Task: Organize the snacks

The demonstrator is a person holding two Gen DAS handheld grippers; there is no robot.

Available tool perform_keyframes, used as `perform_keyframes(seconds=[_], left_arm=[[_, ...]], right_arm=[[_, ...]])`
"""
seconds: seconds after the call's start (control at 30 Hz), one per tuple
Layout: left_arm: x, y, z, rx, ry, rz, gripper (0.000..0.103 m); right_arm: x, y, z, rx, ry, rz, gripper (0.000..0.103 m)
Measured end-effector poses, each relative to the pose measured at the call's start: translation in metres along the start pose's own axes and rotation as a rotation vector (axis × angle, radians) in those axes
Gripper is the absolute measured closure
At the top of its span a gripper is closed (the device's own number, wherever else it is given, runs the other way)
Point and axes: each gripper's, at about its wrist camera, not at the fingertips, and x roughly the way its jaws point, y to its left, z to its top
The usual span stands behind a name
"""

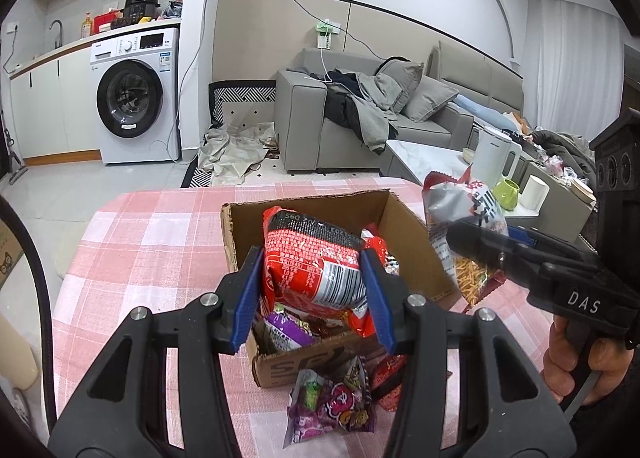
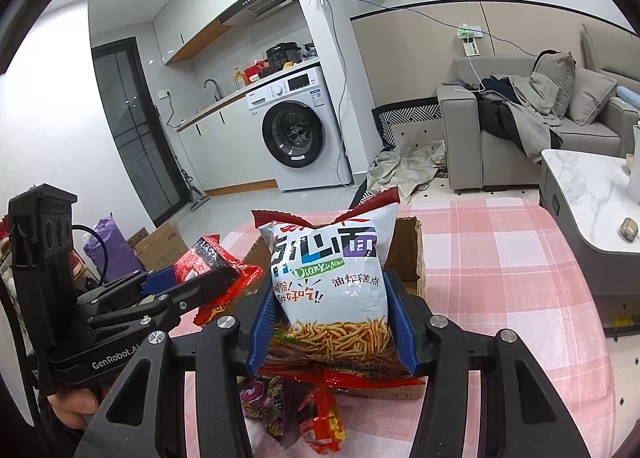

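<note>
Left tool point(image 1: 314, 278) clamps red crinkly foil noodle packet point(image 1: 316, 262) mid-body; right tool point(image 2: 332, 326) clamps white puffed snack bag point(image 2: 328, 278) low. Both light, slippery, crushable.

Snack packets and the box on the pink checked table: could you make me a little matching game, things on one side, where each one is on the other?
Things:
1. red noodle packet
2. white packet of fried sticks
3. cardboard box
4. purple candy packet

Places:
A. lying loose on the tablecloth in front of the box
B. clamped in the right gripper
C. standing open on the table, with snacks inside
D. clamped in the left gripper, above the box

Pairs: 1-D, 2-B, 3-C, 4-A
</note>
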Motion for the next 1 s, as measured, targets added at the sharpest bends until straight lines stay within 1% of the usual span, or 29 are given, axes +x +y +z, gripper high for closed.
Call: perform_keyframes(seconds=[0.4, 0.57, 0.7, 0.8, 0.9, 1.0], left_arm=[[0.053, 0.01, -0.006, 0.009, 0.047, 0.012, 0.058], [0.072, 0.009, -0.011, 0.036, 0.066, 0.032, 0.057], [0.083, 0.012, -0.02, 0.054, 0.086, 0.051, 0.057], [0.093, 0.019, -0.025, 0.049, 0.103, 0.057, 0.057], [0.098, 0.02, -0.028, 0.084, 0.101, 0.066, 0.057], [0.101, 0.024, -0.029, 0.09, 0.098, 0.061, 0.057]], right_arm=[[0.03, -0.013, 0.003, 0.01, 0.052, -0.003, 0.052], [0.047, -0.016, 0.006, 0.007, 0.078, -0.008, 0.052], [0.059, -0.014, 0.004, -0.014, 0.097, -0.018, 0.052], [0.065, -0.013, 0.002, -0.035, 0.106, -0.026, 0.052], [0.069, -0.014, 0.001, -0.04, 0.107, -0.028, 0.052], [0.073, -0.018, 0.0, -0.018, 0.117, -0.013, 0.052]])
